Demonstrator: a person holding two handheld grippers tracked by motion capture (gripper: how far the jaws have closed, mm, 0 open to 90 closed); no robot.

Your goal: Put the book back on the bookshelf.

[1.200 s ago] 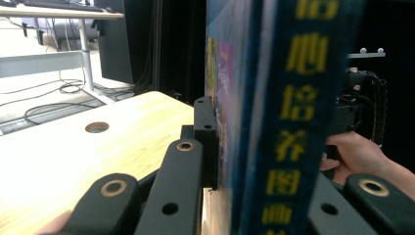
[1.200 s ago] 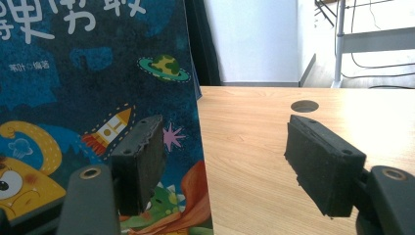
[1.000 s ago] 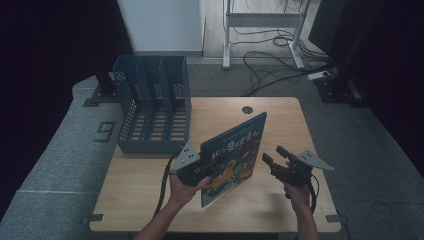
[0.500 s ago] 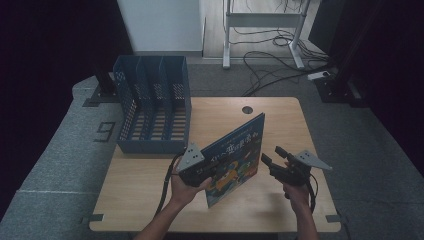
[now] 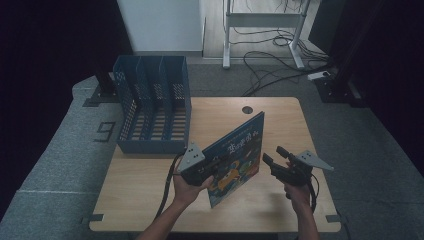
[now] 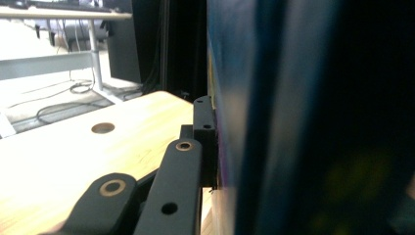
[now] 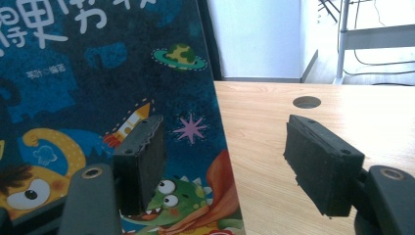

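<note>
A children's picture book with a dark blue cover, cartoon monsters and a rocket stands tilted on edge over the wooden table. My left gripper is shut on its lower left part. In the left gripper view the black jaw presses flat against the book, with my left gripper clamped on it. My right gripper hovers just right of the book, open. In the right gripper view, my right gripper has nothing between its pads, and the book cover rises behind its left jaw.
A blue slotted file organizer with several upright dividers stands at the table's back left. A round cable hole lies near the far edge. Beyond the table are a white desk frame and floor cables.
The book in my left gripper has swung slightly, its lower corner shifting a little to the right. My right gripper has stayed where it was.
</note>
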